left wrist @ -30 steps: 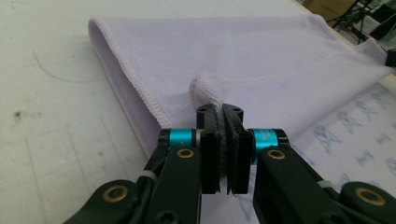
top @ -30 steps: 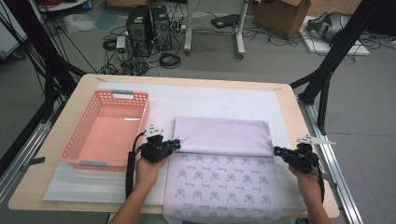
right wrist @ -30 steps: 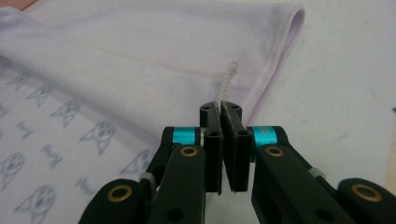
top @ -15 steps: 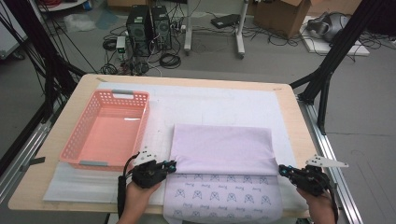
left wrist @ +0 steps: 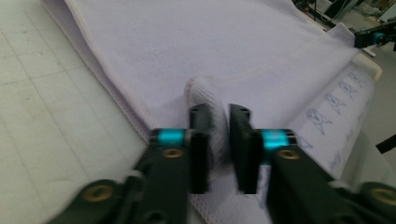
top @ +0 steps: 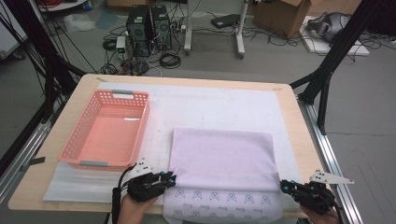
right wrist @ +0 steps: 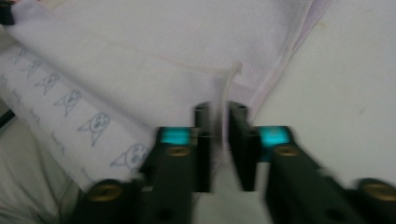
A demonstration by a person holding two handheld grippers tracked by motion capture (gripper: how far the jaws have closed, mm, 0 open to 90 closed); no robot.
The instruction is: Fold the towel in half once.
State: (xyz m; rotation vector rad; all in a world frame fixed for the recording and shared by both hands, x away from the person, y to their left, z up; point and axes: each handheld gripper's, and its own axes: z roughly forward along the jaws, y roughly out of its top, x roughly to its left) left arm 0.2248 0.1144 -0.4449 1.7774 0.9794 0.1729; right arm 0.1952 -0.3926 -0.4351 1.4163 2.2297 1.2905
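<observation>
The folded lilac towel (top: 222, 156) lay on the white mat (top: 210, 105) at the near middle of the table (top: 299, 121), right of the pink basket (top: 108, 131), its printed near edge hanging over the table's near side. The left gripper (top: 169, 178) at the towel's near-left corner had just been opening, a hump of cloth between its part-open jaws. The right gripper (top: 286, 185) at the near-right corner had likewise just been opening, its jaws slightly apart over the towel's edge.

Both grippers, left (top: 169, 178) and right (top: 285, 185), have pulled the towel's (top: 223, 150) folded edge toward six o'clock; their jaws have just been opening, cloth between them.
</observation>
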